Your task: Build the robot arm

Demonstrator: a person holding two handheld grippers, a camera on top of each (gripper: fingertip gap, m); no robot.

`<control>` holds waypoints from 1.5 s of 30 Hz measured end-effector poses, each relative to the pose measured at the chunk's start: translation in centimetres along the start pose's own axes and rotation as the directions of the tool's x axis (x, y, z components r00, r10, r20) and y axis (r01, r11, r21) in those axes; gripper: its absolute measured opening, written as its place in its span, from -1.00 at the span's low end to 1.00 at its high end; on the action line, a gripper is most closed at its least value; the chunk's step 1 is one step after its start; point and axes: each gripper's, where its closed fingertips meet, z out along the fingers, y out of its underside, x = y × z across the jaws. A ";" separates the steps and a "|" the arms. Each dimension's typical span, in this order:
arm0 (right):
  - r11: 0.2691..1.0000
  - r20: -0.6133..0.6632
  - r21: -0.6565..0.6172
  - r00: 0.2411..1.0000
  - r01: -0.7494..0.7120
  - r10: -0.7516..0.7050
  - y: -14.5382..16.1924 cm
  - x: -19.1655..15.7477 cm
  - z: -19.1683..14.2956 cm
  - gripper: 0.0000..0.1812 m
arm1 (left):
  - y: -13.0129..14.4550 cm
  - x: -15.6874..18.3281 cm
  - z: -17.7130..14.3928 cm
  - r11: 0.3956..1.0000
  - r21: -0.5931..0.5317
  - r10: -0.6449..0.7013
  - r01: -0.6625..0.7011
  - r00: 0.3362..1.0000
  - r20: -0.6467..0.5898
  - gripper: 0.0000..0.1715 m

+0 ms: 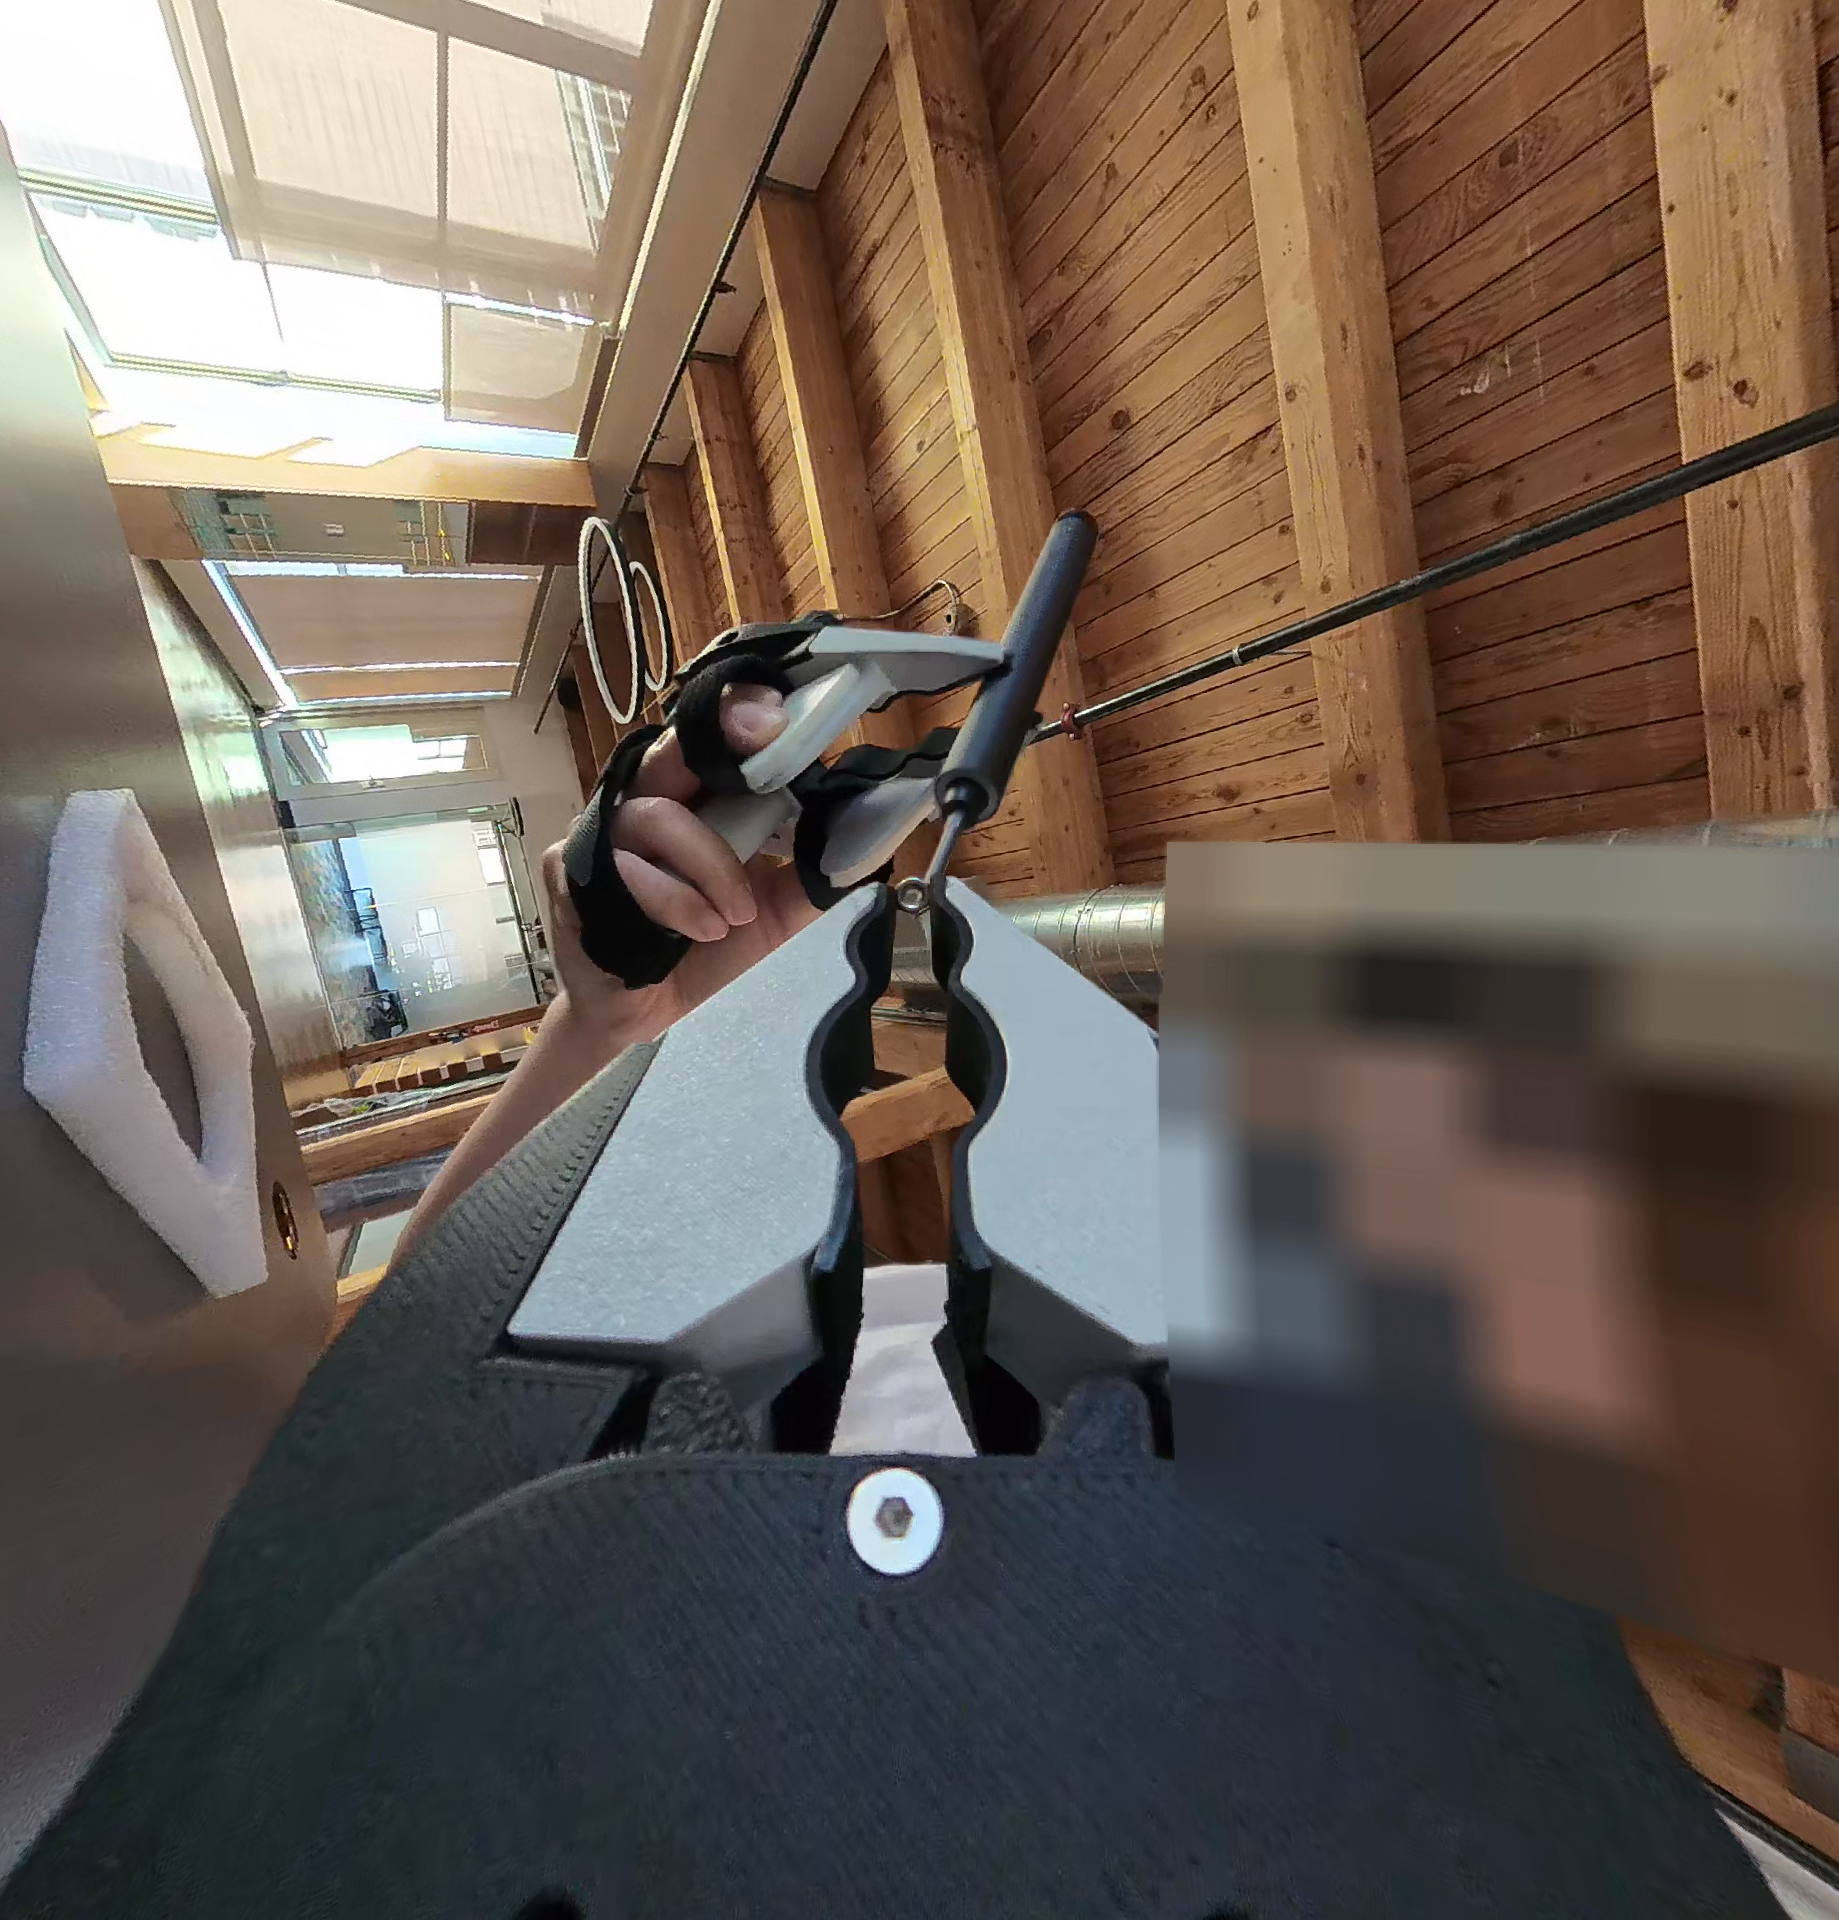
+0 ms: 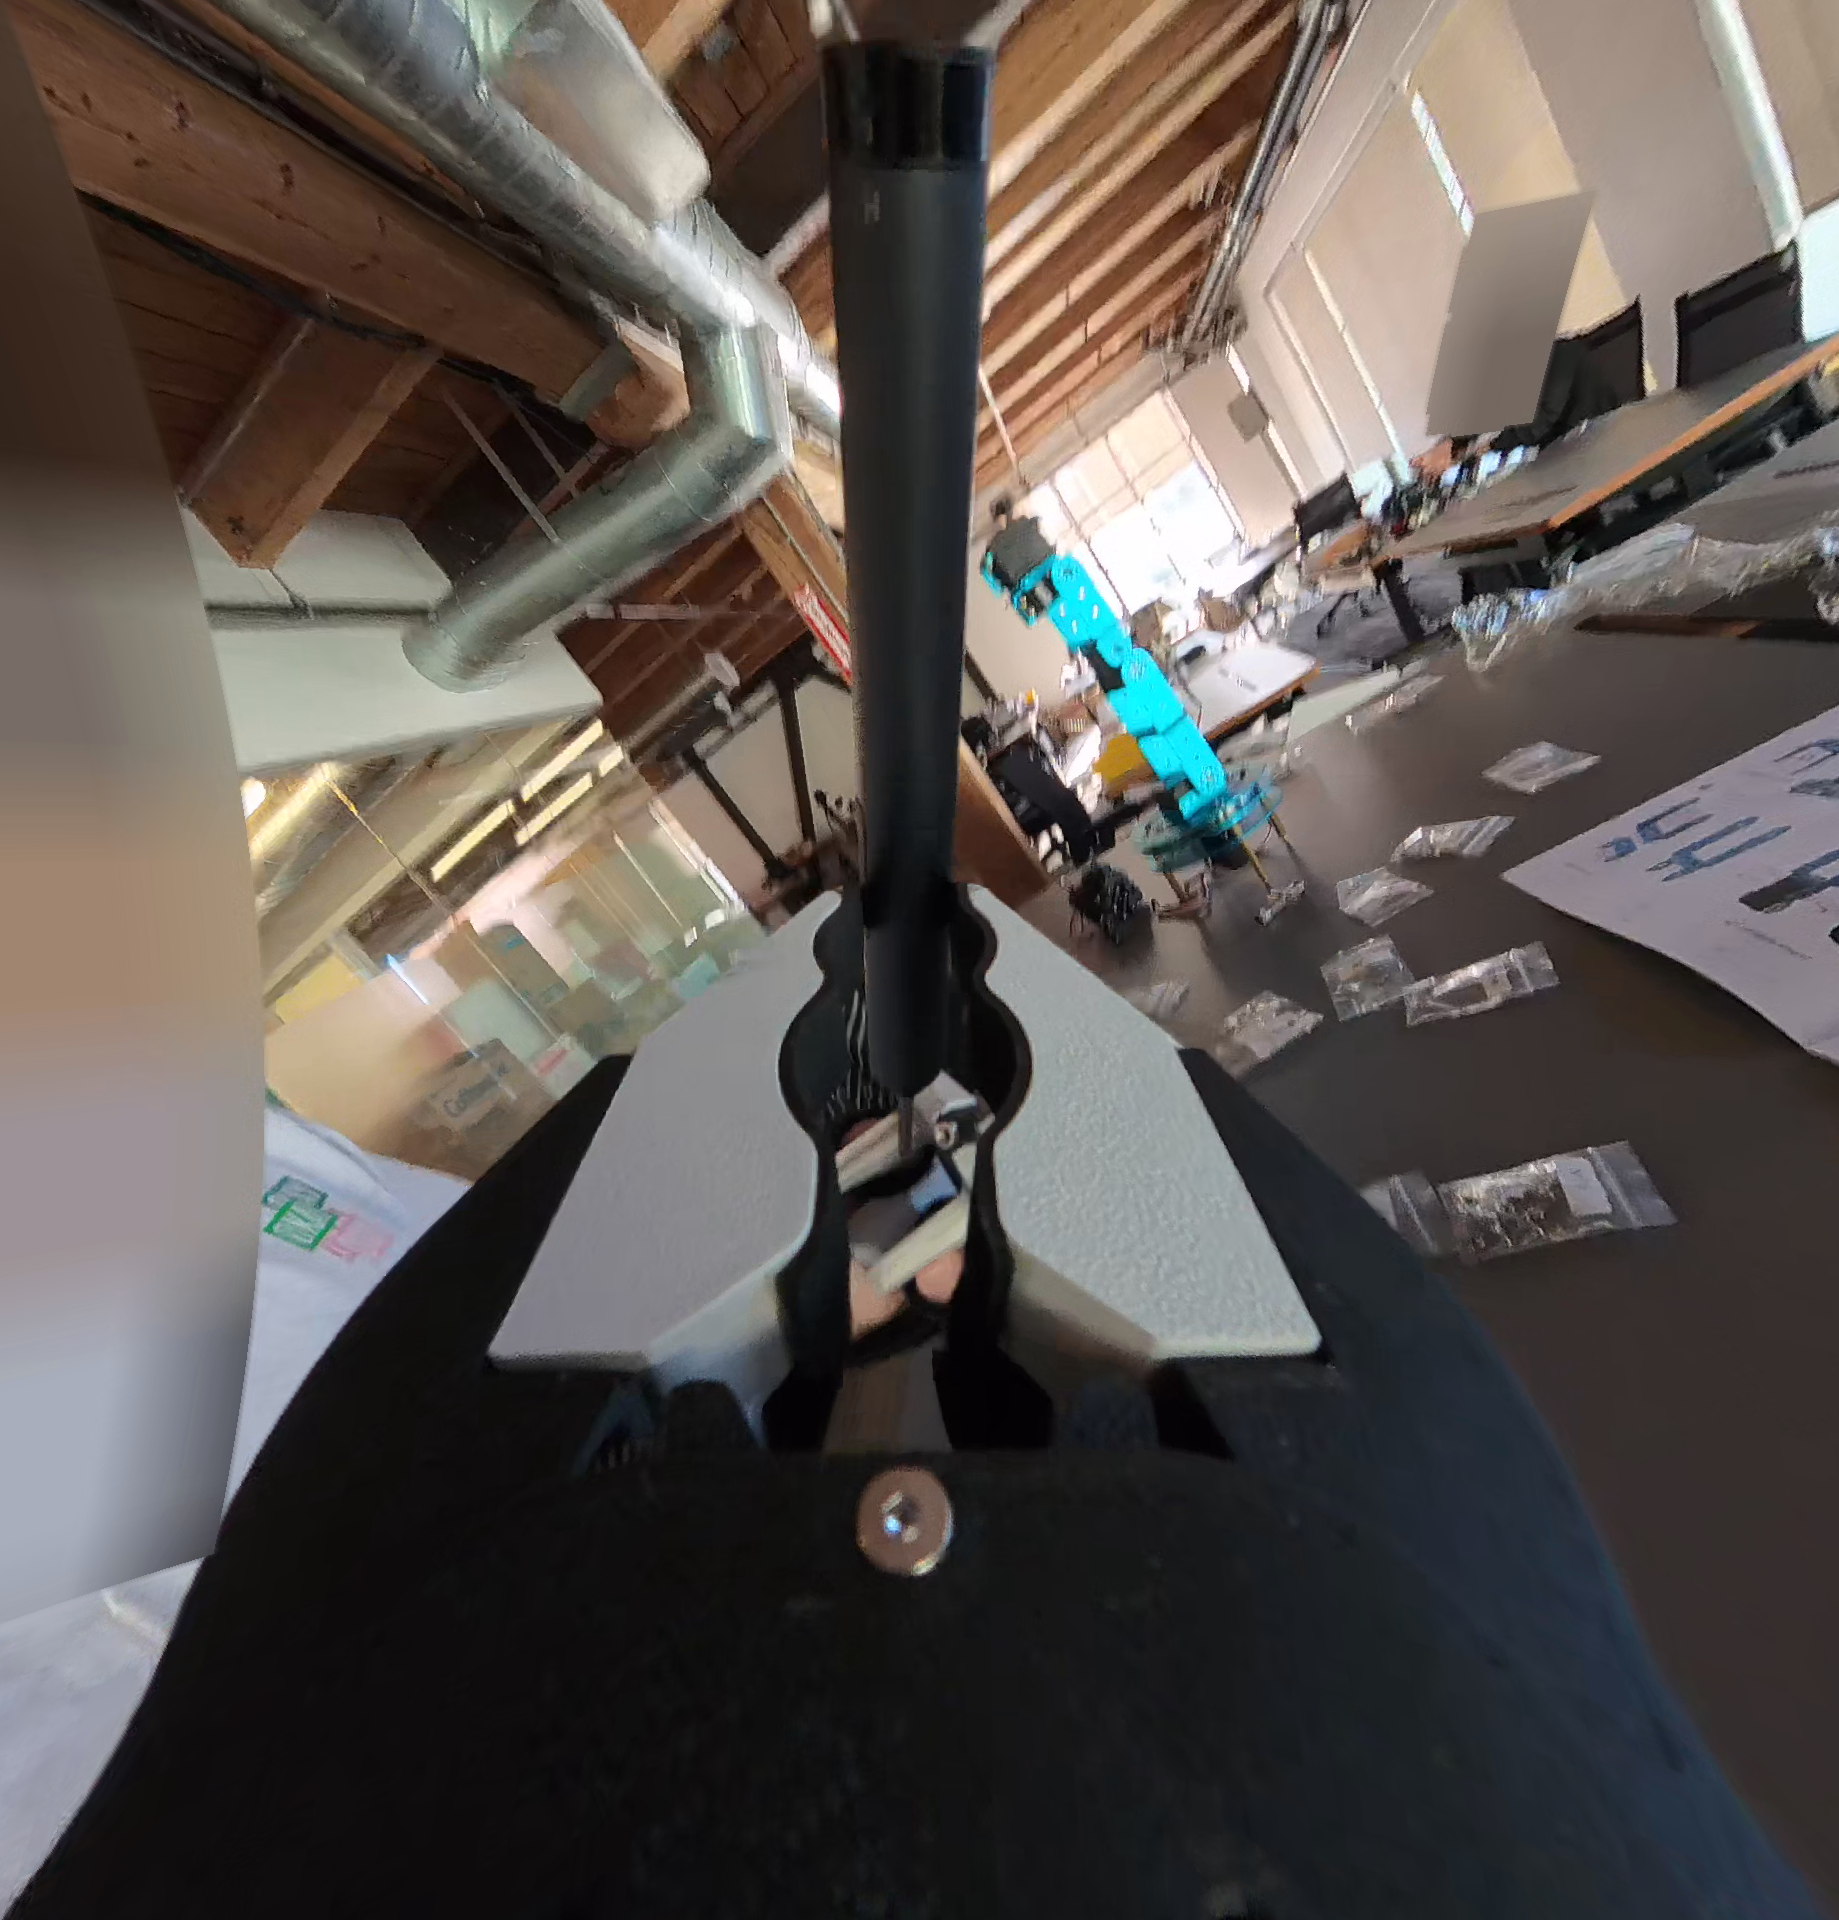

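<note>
The left gripper (image 1: 913, 902) is raised toward the wooden ceiling (image 1: 1414, 416), and its two fingers are almost closed, pinching a small metal nut (image 1: 912, 898) at their very tips. The thin metal tip of a dark screwdriver (image 1: 1008, 686) touches this nut from above. To the left of it, a hand (image 1: 666, 883) in black straps works the right gripper (image 1: 972, 727), whose fingers are pressed on the handle of the screwdriver. A white foam piece (image 1: 136, 1029) is seen at the far left. In the right wrist view, the right gripper (image 2: 910, 935) is closed on the same screwdriver (image 2: 907, 520), which runs straight up between the fingers. Further right stands a turquoise toy robot arm (image 2: 1133, 686) on the dark tabletop (image 2: 1517, 1403). Several small clear plastic bags (image 2: 1538, 1205) with parts lie scattered on the tabletop, and a large printed paper sheet (image 2: 1725, 883) lies at its right edge.
</note>
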 end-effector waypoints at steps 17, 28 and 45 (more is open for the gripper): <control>0.148 0.013 -0.907 0.377 0.395 -0.926 6.0 6.9 -5.8 -0.83 | -2.3 0.7 -0.6 0.989 0.142 -0.031 0.034 0.999 -0.021 -0.94; -0.100 0.181 -0.928 0.199 0.359 -0.963 6.3 8.0 -6.3 -0.83 | -2.9 -0.4 -1.0 0.982 0.184 -0.041 0.038 0.999 0.013 -0.95; -0.069 0.173 -0.924 0.252 0.376 -0.952 6.6 7.6 -5.4 -0.83 | -2.6 0.3 -0.7 0.986 0.168 -0.002 0.002 1.000 0.000 -0.95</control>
